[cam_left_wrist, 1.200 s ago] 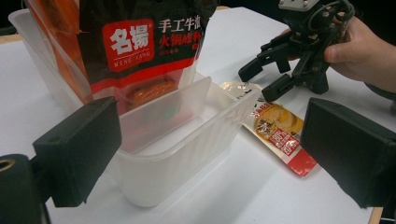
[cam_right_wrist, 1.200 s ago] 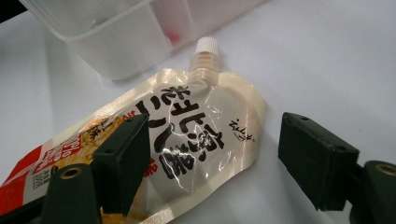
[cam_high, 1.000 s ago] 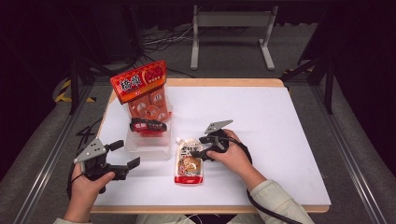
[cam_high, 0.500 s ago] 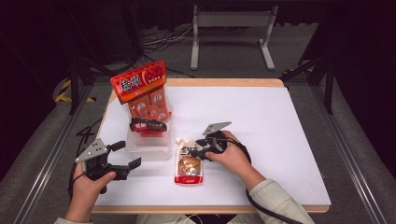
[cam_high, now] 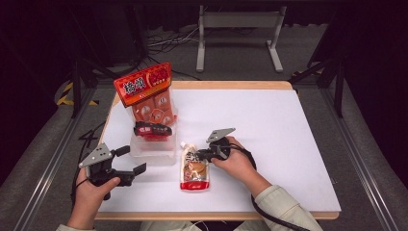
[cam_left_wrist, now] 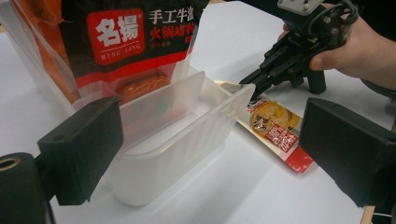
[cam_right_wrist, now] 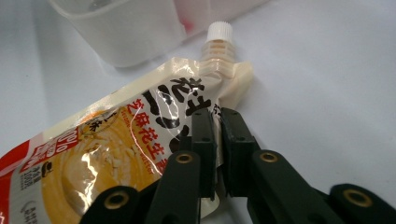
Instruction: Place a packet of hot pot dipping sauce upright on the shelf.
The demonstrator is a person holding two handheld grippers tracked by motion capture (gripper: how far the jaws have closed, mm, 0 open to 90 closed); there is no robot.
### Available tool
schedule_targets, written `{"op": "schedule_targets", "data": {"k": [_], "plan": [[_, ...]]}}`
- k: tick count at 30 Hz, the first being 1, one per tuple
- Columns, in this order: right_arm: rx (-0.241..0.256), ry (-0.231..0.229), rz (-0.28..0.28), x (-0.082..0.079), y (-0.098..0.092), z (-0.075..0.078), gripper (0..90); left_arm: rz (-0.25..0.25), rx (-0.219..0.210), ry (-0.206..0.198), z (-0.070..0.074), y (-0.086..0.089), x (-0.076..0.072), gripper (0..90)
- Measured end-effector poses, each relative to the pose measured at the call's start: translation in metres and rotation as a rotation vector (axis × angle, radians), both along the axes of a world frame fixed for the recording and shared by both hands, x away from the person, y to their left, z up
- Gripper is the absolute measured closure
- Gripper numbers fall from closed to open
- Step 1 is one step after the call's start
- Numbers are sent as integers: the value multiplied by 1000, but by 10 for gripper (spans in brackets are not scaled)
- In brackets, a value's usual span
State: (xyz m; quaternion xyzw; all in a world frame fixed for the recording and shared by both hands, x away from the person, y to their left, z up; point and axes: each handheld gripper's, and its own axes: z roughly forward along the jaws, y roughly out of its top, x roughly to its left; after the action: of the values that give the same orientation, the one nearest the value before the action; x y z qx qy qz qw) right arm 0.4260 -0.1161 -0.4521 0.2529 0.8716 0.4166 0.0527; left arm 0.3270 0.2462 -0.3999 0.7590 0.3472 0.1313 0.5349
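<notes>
Pouch: a flat, cream-coloured plastic spout pouch (cam_high: 194, 166) with a white screw cap, black characters near the top, a picture of tan sauce in the middle and a red band at the bottom.
Pouch position: it lies flat on the white table (cam_high: 288, 144), cap end away from the person, just beside the tub's right wall.
Right gripper (cam_high: 201, 154): its jaws are pinched together on the pouch's upper edge, near the spout; the right gripper view shows the film caught between the two black pads.
Left gripper (cam_high: 132, 161): jaws wide apart, holding nothing, near the tub's front left corner.
Tub: a translucent white rectangular plastic tub (cam_high: 153, 149) stands on the table left of the pouch.
Tub contents: a tall clear bag with an orange-red header card (cam_high: 146, 94) stands upright at its back; a black and red packet (cam_high: 153, 130) leans in front of it. What lies lower in the tub cannot be told.
</notes>
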Motion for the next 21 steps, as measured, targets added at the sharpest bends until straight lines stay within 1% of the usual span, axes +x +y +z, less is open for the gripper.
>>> {"op": "schedule_targets", "data": {"k": [4, 5, 7, 8, 9, 10, 11, 12, 13, 14, 15, 16, 17, 18, 21], "plan": [[17, 27, -7, -1, -3, 2, 893, -8, 4, -2, 0, -1, 0, 76], [18, 27, -8, -1, -4, 4, 895, -8, 4, -2, 0, -1, 0, 76], [42, 20, -12, -4, -8, 10, 896, -8, 0, -3, 0, -2, -1, 77], [42, 20, -12, -4, -8, 10, 896, -9, -2, -4, 0, -2, -1, 77], [50, 15, -14, -6, -9, 13, 896, -10, 0, -1, 0, -2, -1, 77], [60, -5, -11, -10, -11, 19, 897, -10, 7, -4, 0, -2, 0, 77], [60, -5, -11, -10, -11, 19, 897, -12, 9, -2, 0, -3, 0, 77], [71, -25, -8, -13, -12, 25, 897, -16, 10, -2, -1, -4, 1, 80], [71, -25, -8, -13, -12, 25, 897, -16, 10, -2, -1, -4, 1, 80], [82, -30, -6, -15, -13, 28, 898, -15, 8, 0, -1, -5, 0, 80], [101, -40, -2, -19, -14, 35, 898, -19, 4, 0, 0, -6, 0, 80], [101, -40, -2, -19, -14, 35, 898, -19, 4, 0, 0, -6, 0, 80], [116, -52, 4, -23, -15, 41, 899, -25, 12, -7, 0, -6, 1, 80], [116, -52, 4, -23, -15, 41, 899, -25, 12, -7, 0, -6, 1, 80], [155, -64, 11, -29, -19, 51, 900, -25, 5, -1, 1, -6, 0, 81]]}}
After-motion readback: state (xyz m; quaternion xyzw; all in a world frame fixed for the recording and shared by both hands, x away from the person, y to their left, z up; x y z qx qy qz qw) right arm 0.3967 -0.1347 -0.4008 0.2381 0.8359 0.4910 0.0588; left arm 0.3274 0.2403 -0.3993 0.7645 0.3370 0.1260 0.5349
